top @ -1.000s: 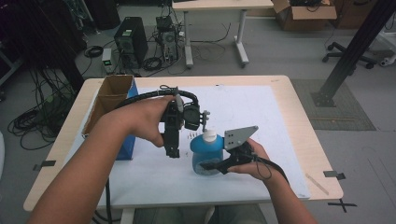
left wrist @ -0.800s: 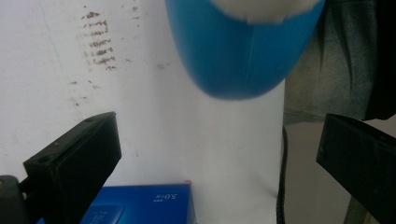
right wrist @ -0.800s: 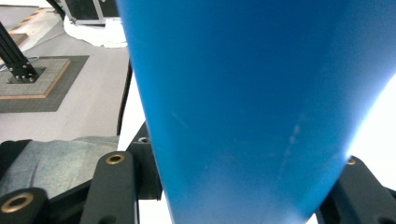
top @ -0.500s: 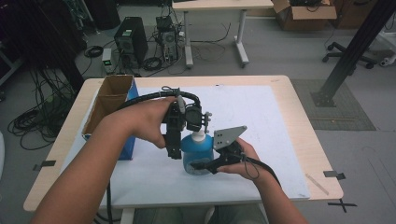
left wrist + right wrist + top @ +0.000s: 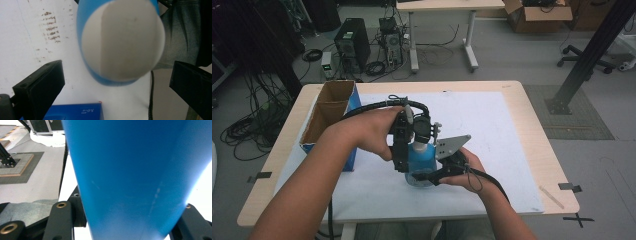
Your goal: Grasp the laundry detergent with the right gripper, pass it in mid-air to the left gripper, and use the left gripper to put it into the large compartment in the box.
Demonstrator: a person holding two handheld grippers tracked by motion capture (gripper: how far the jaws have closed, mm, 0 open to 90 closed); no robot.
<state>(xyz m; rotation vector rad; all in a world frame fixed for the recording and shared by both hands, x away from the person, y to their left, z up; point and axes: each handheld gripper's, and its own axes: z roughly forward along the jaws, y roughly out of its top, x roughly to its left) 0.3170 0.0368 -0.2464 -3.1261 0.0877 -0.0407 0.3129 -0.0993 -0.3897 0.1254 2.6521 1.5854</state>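
bottle (image 5: 421, 161): my left gripper (image 5: 404, 150) and hand cover its upper part in the high view.
bottle top: a blurred white and blue shape in my left gripper view; I cannot tell cap from label.
bottle sides: cut off by the frame in my right gripper view.
right gripper (image 5: 428, 176): its tips hide behind the bottle.
blue box (image 5: 75, 112): cut by the bottom edge, print too small to read.

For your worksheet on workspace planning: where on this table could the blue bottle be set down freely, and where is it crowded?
Free: the white mat right of the blue bottle, out to the table edge, and the strip behind the grippers. Crowded: the left side, where the cardboard box stands, and the middle, with the left gripper and right gripper at the bottle.
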